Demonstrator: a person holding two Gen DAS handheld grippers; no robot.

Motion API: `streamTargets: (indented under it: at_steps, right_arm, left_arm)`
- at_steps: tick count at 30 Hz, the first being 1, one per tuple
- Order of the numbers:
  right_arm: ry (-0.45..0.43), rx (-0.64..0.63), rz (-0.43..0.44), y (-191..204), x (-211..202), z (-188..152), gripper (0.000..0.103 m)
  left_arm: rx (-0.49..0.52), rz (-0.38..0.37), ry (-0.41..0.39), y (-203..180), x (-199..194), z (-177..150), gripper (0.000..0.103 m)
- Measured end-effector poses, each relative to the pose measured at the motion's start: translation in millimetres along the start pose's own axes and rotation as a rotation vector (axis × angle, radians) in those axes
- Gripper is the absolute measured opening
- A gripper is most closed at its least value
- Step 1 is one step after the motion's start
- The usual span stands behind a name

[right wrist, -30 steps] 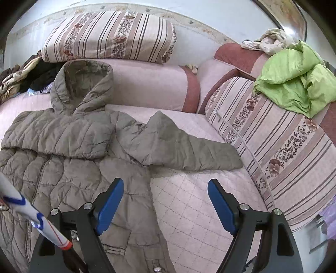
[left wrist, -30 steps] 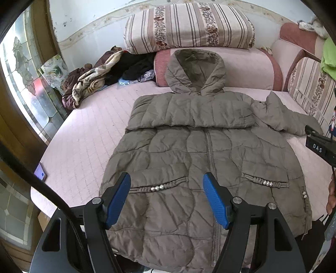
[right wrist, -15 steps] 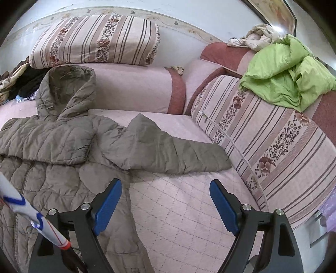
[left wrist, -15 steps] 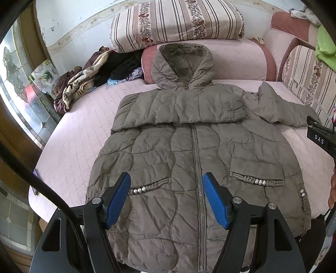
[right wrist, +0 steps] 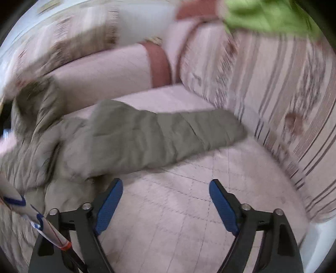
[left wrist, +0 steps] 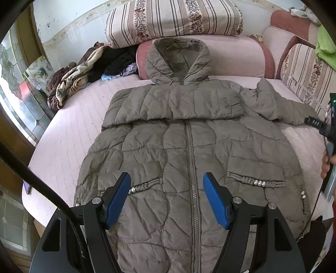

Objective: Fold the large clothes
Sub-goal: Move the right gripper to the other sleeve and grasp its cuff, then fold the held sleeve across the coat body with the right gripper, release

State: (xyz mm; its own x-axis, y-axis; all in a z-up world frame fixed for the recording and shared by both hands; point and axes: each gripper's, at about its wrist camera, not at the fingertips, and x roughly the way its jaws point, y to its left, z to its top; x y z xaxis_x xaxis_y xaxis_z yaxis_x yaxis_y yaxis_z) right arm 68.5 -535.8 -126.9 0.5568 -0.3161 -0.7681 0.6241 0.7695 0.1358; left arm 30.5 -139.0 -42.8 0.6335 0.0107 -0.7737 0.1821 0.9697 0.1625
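A grey-brown quilted hooded coat (left wrist: 189, 147) lies front up on a pink quilted bed (left wrist: 69, 136), zipper closed, hood against the bolster. One sleeve is folded across the chest; the other sleeve (right wrist: 163, 134) stretches out flat to the right. My left gripper (left wrist: 167, 197) hovers open above the coat's lower front, near the zipper, with nothing between its blue pads. In the blurred right wrist view my right gripper (right wrist: 166, 201) hangs over bare bed just in front of the outstretched sleeve; its jaws are closing and hold nothing.
Striped cushions (left wrist: 174, 19) and a pink bolster (left wrist: 237, 56) line the head of the bed, and a striped cushion wall (right wrist: 273, 94) runs along the right. A heap of clothes (left wrist: 84, 71) lies at the back left. Green bedding (right wrist: 266, 14) tops the right cushions.
The right gripper swept quickly forward and down toward the outstretched sleeve, rolling as it went, and its jaws narrowed. The left gripper crept a little lower over the coat's hem area.
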Motion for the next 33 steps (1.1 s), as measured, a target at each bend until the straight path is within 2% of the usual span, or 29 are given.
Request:
streamTargets:
  at_steps: [1,3,6,10,14,17,18,19,21,22,25,28,33]
  right_arm:
    - [0.026,0.044,0.013,-10,9,4,0.069]
    - [0.077,0.164,0.065,-39,34,17,0.061]
    - [0.108,0.289,0.104,-69,62,30,0.06]
    - [0.157,0.473,0.16,-105,101,40,0.058]
    - [0.131,0.588,0.196,-125,122,57,0.057]
    - [0.125,0.597,0.174,-127,133,72,0.056]
    - [0.125,0.597,0.155,-127,137,78,0.05]
    - [0.129,0.588,0.137,-127,141,84,0.034]
    - [0.154,0.571,0.133,-127,146,93,0.016]
    - [0.157,0.566,0.132,-126,143,97,0.012]
    - [0.114,0.466,0.09,-110,118,115,0.01]
    - [0.036,0.344,0.069,-84,77,133,0.01]
    - [-0.091,0.209,0.16,-21,-12,156,0.01]
  left_arm:
    - [0.002,-0.001,0.006,0,2,0,0.07]
    - [0.001,-0.011,0.021,-1,8,-2,0.07]
    - [0.0,-0.024,0.046,-1,16,-3,0.07]
    - [0.017,-0.003,0.052,-4,24,-3,0.07]
    - [0.013,0.027,0.065,0,33,-2,0.07]
    - [0.005,0.058,0.078,6,40,0,0.07]
    - [-0.006,0.071,0.081,10,43,1,0.07]
    - [-0.023,0.081,0.082,14,46,1,0.07]
    - [-0.056,0.092,0.096,22,51,-2,0.07]
    - [-0.066,0.089,0.104,25,53,-3,0.07]
    - [-0.079,0.087,0.1,31,55,-8,0.07]
    - [-0.069,0.087,0.081,33,55,-14,0.07]
    - [-0.086,0.065,0.062,42,50,-30,0.07]
